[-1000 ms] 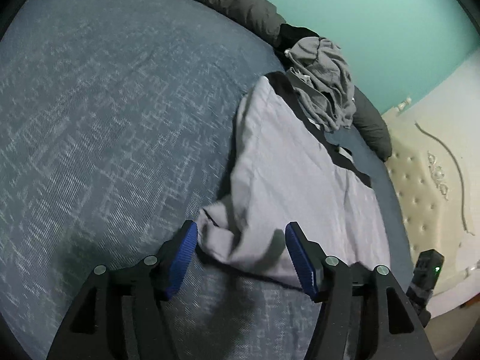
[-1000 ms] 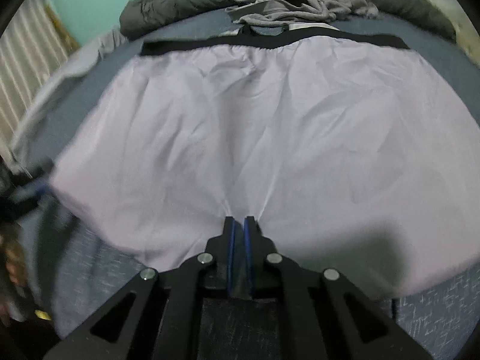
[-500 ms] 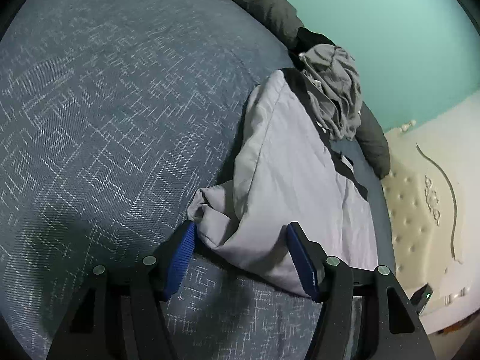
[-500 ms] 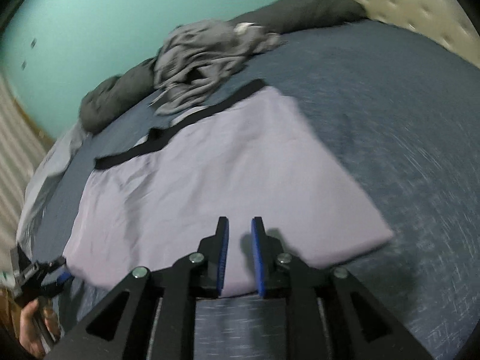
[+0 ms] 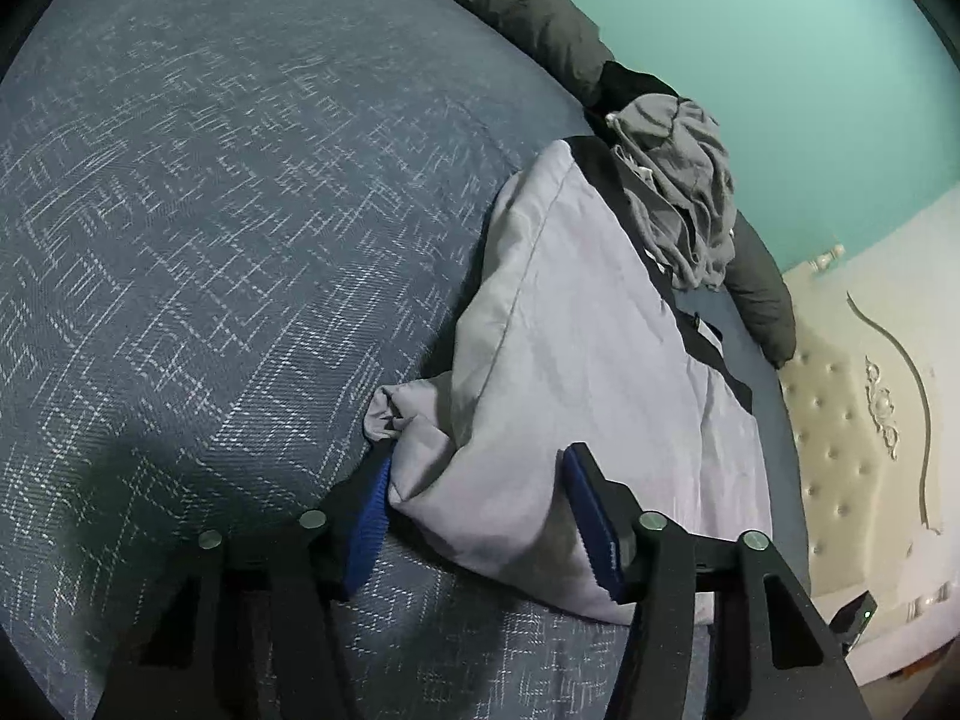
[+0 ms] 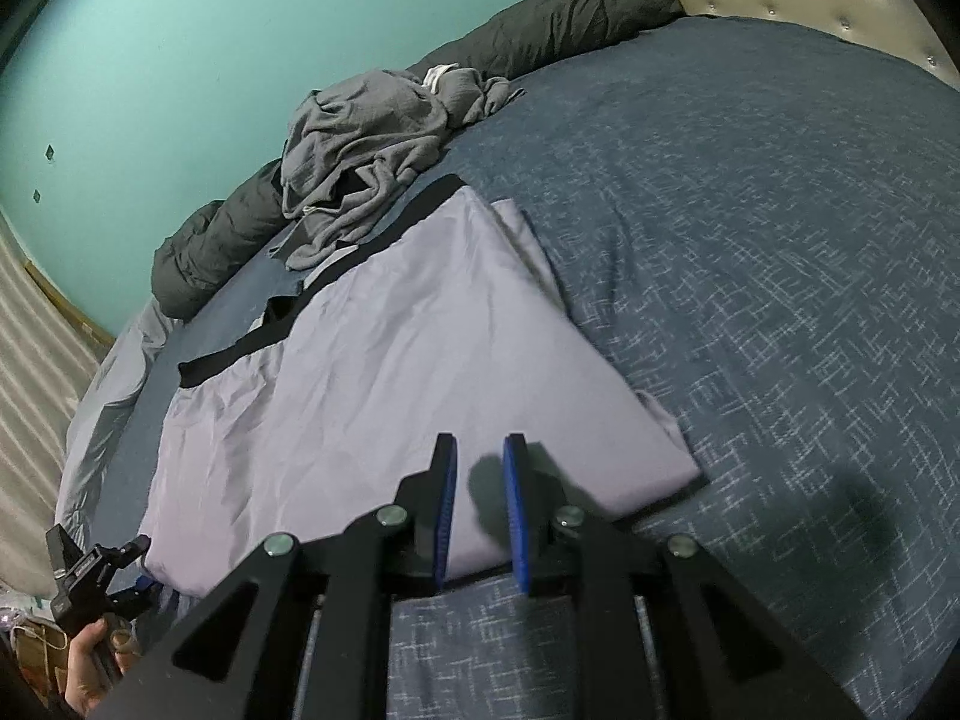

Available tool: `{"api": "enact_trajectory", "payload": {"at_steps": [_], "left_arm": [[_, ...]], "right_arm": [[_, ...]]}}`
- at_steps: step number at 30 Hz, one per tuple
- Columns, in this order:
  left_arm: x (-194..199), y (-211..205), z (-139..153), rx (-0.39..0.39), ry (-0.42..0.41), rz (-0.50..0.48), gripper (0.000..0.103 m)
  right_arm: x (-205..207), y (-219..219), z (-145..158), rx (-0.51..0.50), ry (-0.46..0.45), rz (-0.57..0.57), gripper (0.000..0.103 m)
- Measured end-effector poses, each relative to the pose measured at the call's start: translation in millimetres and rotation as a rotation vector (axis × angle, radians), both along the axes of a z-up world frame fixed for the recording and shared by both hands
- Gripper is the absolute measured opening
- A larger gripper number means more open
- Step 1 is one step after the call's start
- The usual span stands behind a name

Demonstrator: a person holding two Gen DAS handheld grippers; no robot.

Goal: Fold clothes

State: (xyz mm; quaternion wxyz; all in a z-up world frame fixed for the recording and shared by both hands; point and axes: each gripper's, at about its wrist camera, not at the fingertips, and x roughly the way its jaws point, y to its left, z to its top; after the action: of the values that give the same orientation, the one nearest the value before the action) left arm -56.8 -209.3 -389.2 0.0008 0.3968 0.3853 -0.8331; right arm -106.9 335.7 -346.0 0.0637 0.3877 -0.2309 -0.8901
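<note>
Shorts (image 6: pixel 384 384) spread flat on the bed (image 6: pixel 780 240), centre-left of the right wrist frame; behind them a crumpled garment (image 6: pixel 366 162) (upper left), rolled duvet (image 6: pixel 564 24) further back, against the wall (image 6: pixel 180 30).

bedspread (image 5: pixel 240 210): dark blue-grey, crossed with short pale hatch marks in a broken grid
shorts (image 6: pixel 372 372): pale lilac-grey, plain
waistband (image 6: pixel 240 354): black, a solid strip along the top edge of the shorts
crumpled garment (image 6: pixel 366 144): mid grey, plain, with a bit of white showing at its top
long cushion (image 6: pixel 558 18): charcoal, plain
wall (image 6: pixel 180 30): turquoise green, plain
headboard (image 5: pixel 840 420): cream, buttoned in a tufted pattern, with a carved scroll and a thin dark curved line
gripper pads (image 6: pixel 513 510): bright blue, ribbed
gripper frames (image 5: pixel 720 600): black, with silver screw heads
</note>
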Motion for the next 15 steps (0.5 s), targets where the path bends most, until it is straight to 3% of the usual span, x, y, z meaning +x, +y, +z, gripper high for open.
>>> {"api": "enact_trajectory", "payload": {"at_steps": [10, 15], "left_arm": [[24, 2, -9, 0.12, -0.035, 0.031, 0.058], [16, 0, -12, 0.099, -0.014, 0.039, 0.058]], "right_arm": [[-2, 4, -2, -0.021, -0.002, -0.009, 0.015], [-2, -2, -3, -0.009, 0.003, 0.004, 0.015]]}}
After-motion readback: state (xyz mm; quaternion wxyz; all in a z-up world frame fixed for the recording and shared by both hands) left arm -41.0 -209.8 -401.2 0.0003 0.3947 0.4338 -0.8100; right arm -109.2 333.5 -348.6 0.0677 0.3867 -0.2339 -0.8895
